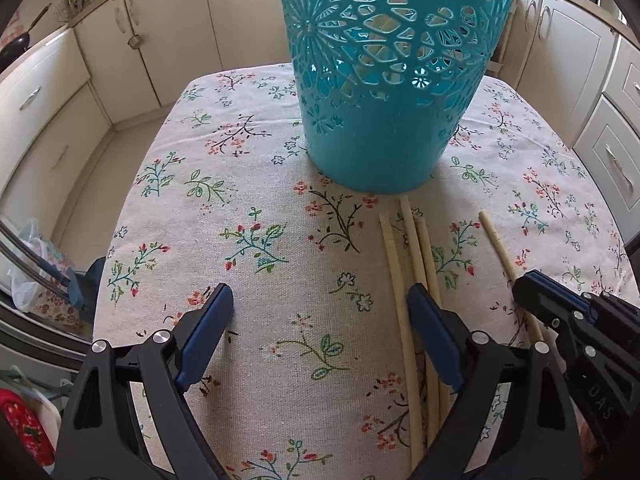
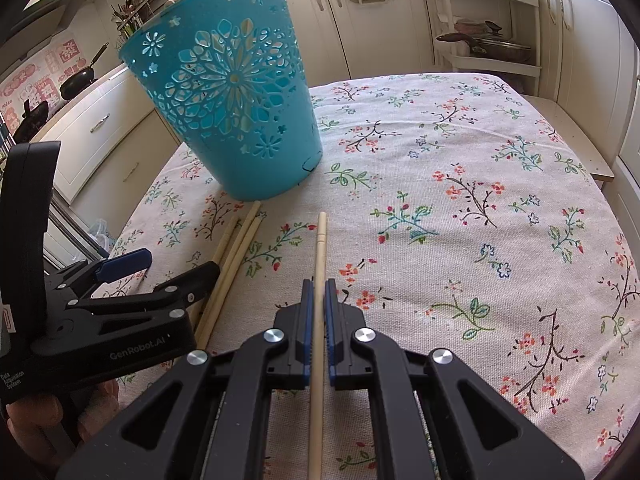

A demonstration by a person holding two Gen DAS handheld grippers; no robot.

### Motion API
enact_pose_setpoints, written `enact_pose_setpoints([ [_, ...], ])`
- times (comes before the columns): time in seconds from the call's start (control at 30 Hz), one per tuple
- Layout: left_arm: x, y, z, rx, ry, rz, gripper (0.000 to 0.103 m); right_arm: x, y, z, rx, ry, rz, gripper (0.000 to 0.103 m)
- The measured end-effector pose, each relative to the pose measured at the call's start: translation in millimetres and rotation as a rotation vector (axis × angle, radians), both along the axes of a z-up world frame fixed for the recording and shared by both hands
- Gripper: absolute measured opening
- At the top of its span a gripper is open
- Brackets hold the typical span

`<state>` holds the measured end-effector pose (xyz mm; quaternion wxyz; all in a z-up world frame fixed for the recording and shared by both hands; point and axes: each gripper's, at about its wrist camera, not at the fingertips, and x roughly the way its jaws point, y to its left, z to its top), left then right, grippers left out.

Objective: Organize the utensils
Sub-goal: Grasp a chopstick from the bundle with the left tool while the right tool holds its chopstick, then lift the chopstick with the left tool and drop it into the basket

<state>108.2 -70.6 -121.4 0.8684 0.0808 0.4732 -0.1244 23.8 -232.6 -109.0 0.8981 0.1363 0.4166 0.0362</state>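
A teal cut-out plastic basket (image 1: 380,80) (image 2: 232,108) stands upright on the floral tablecloth (image 1: 260,360) (image 2: 460,240). Three pale wooden chopsticks (image 1: 400,264) (image 2: 236,248) lie side by side in front of it. My left gripper (image 1: 320,294) (image 2: 172,266) is open, low over the cloth. Its right finger (image 1: 430,328) lies over the bundle and nothing is pinched. My right gripper (image 2: 319,286) (image 1: 528,284) is shut on a single chopstick (image 2: 321,248) (image 1: 498,244). That chopstick points toward the basket, its tip above the cloth.
Cream kitchen cabinets (image 1: 132,52) (image 2: 580,60) ring the table. A white shelf rack with a lidded pan (image 2: 488,48) stands at the back right. A wok (image 2: 76,80) sits on the counter at left. A plastic bag (image 1: 24,264) lies below the table's left edge.
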Motion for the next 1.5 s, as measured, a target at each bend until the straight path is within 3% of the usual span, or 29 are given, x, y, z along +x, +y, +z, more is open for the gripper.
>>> enact_pose_setpoints([
  [0.17,-0.2,-5.9,3.6,-0.002,-0.01,-0.043,0.062,12.8,-3.0,2.1,0.029,0.059,0.0,0.006],
  [0.33,-0.1,-10.0,6.5,-0.005,0.005,-0.074,0.028,22.4,6.3,1.2,-0.05,0.035,0.032,0.006],
  [0.4,-1.1,-11.3,7.3,-0.005,0.016,-0.092,0.018,20.9,2.3,0.2,-0.021,0.031,0.027,0.005],
  [0.5,-2.8,-11.7,9.0,-0.001,0.054,-0.128,0.007,18.0,-14.1,-5.2,0.1,0.026,0.014,0.004],
  [0.77,-17.1,-5.7,11.5,0.086,0.069,-0.168,0.005,15.5,-14.2,-4.5,0.107,0.02,0.013,0.004],
  [1.07,-43.4,-2.7,27.1,0.199,-0.022,-0.224,0.005,15.5,-14.3,-3.9,0.111,0.02,0.013,0.004],
  [1.5,-68.8,1.8,60.5,0.233,-0.1,-0.288,0.005,15.6,-14.2,-3.4,0.113,0.02,0.013,0.004],
])
